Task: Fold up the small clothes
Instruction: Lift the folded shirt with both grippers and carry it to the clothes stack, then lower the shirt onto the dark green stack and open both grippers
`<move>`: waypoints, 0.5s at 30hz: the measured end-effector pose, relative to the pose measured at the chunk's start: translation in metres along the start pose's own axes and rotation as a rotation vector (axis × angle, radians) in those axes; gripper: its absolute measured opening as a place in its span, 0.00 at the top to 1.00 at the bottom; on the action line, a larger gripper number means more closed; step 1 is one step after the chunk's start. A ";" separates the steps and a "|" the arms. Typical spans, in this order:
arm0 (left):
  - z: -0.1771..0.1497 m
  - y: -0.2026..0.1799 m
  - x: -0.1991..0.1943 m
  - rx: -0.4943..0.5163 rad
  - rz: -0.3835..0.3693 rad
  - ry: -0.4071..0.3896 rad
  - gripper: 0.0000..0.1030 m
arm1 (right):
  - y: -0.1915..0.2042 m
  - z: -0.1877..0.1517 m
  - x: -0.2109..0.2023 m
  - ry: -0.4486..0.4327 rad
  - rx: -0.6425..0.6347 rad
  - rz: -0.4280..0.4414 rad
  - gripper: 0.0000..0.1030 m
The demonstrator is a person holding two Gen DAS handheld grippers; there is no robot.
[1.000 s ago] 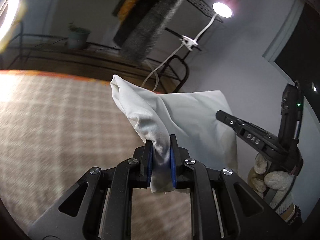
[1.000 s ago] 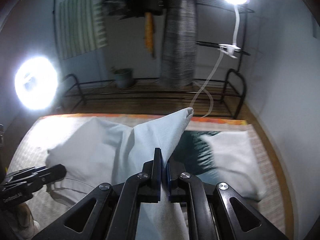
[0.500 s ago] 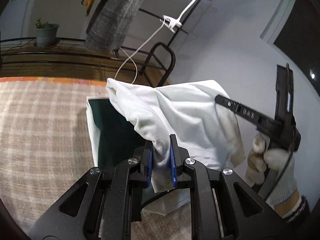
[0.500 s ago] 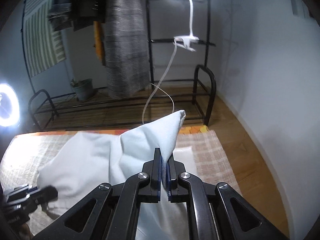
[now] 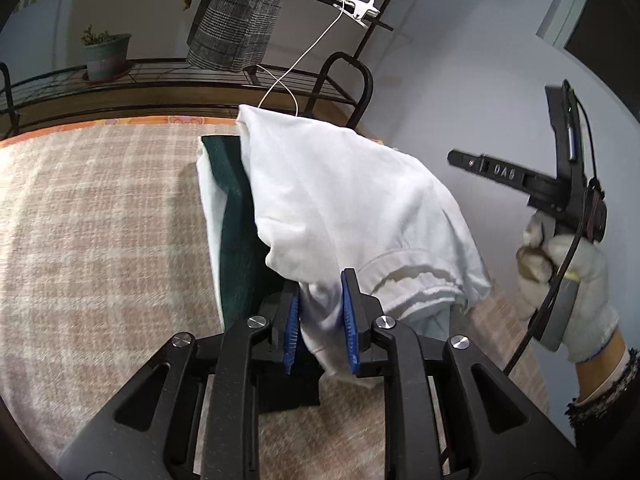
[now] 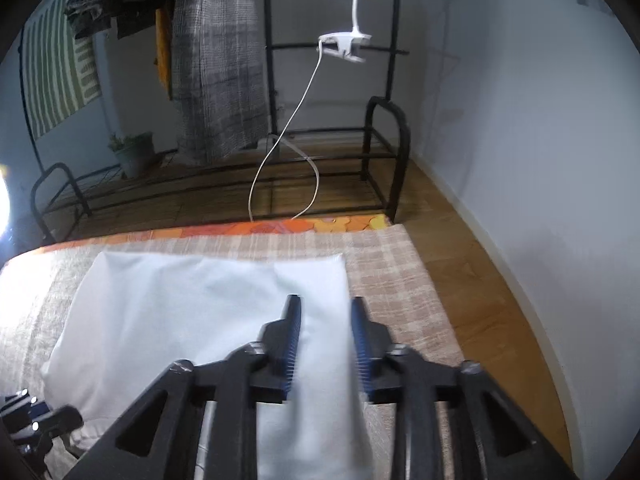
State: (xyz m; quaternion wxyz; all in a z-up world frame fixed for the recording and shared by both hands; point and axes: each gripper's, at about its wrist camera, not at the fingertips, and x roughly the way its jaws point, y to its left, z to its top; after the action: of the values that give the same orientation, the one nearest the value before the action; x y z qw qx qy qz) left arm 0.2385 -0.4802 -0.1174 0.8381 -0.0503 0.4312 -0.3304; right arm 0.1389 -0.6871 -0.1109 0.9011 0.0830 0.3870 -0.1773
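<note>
Half a second ago both tools were pinched tight on the white garment (image 5: 352, 208); now both sets of fingers have sprung apart. In the left wrist view, the left gripper (image 5: 320, 320) has its blue-padded fingers (image 5: 291, 330) spread, with a loose fold of white cloth lying between them, no longer squeezed. In the right wrist view the right gripper (image 6: 325, 338) is likewise released, its fingers (image 6: 294, 334) wide apart above the cloth (slightly blurred, so some motion), whereas earlier a peaked corner of fabric stood up from their closed tips.

That peak is gone: the white garment (image 6: 208, 312) now lies flat on the checked blanket (image 6: 384, 276), its far edge straight and near the orange border (image 6: 304, 226). From the left wrist view the cloth is draped over a dark green garment (image 5: 236, 216), which shows along the left side of the white one and itself sits on a pale layer (image 5: 208, 200); a ribbed hem (image 5: 416, 276) curls at the near right.

The right gripper, seen from the left camera (image 5: 460, 159), is held off to the right of the garment by a white-gloved hand (image 5: 564, 276), clear of the cloth. Raised letters on its arm read "DAS" (possibly part of a longer word; the rest cannot be read).

Farther away stand a black metal rack (image 6: 384, 152), a potted plant (image 6: 134, 154), a hanging grey plaid cloth (image 6: 220, 60) and a white clip lamp (image 6: 344, 46) with a trailing cord.
</note>
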 end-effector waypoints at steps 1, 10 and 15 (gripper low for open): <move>-0.002 -0.002 -0.004 0.013 0.011 -0.007 0.84 | 0.000 0.000 -0.004 -0.004 0.006 0.002 0.72; -0.015 0.001 -0.045 0.028 0.035 -0.020 0.83 | 0.017 -0.002 -0.056 -0.041 -0.008 -0.004 0.72; -0.016 -0.002 -0.087 0.059 0.035 -0.069 0.83 | 0.037 -0.003 -0.103 -0.076 -0.020 -0.012 0.72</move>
State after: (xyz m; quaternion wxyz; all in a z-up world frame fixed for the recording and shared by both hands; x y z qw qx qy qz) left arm 0.1894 -0.4266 -0.0666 0.8592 -0.0293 0.3927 -0.3266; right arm 0.0854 -0.6254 -0.0380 0.9149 0.0648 0.3546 -0.1816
